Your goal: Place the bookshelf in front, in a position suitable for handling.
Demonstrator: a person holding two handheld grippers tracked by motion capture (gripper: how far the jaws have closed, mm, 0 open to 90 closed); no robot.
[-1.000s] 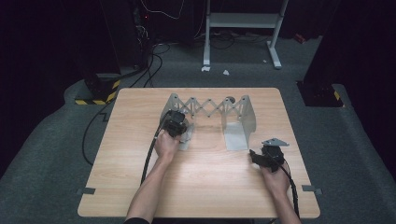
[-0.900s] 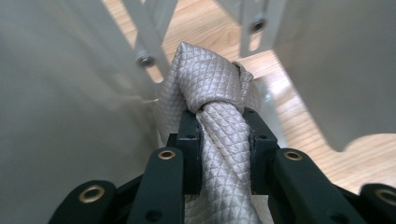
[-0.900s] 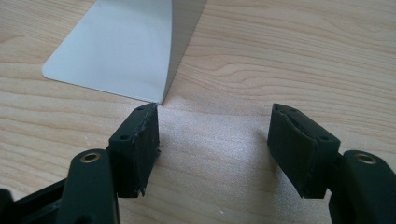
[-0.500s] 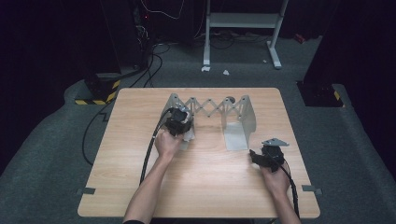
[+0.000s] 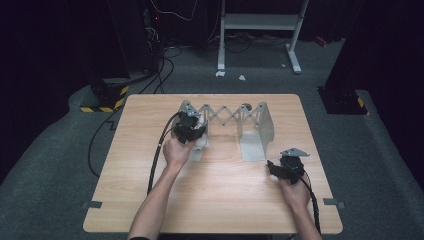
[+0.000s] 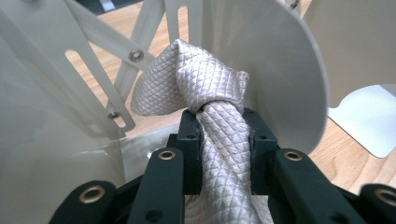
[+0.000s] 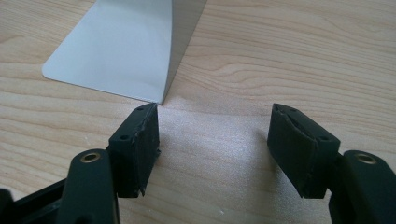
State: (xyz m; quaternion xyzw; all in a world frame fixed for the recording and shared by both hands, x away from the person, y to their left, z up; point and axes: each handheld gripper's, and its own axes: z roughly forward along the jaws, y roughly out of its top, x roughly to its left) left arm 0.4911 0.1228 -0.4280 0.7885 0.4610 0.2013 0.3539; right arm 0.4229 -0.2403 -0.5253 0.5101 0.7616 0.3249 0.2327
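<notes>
Knotted cloth coming up out of the rack

On the wooden bench (image 5: 215,200), the expanding metal rack (image 5: 227,117) stands near the far edge. Since a second ago the left tool (image 5: 192,131) has risen slightly at the rack's left end, jaws pinched on the quilted cloth (image 6: 201,88) just below its knot, which looks like lifting it clear of the plates. The right tool (image 7: 212,144) waits wide open and empty near the rack's right plate.
</notes>
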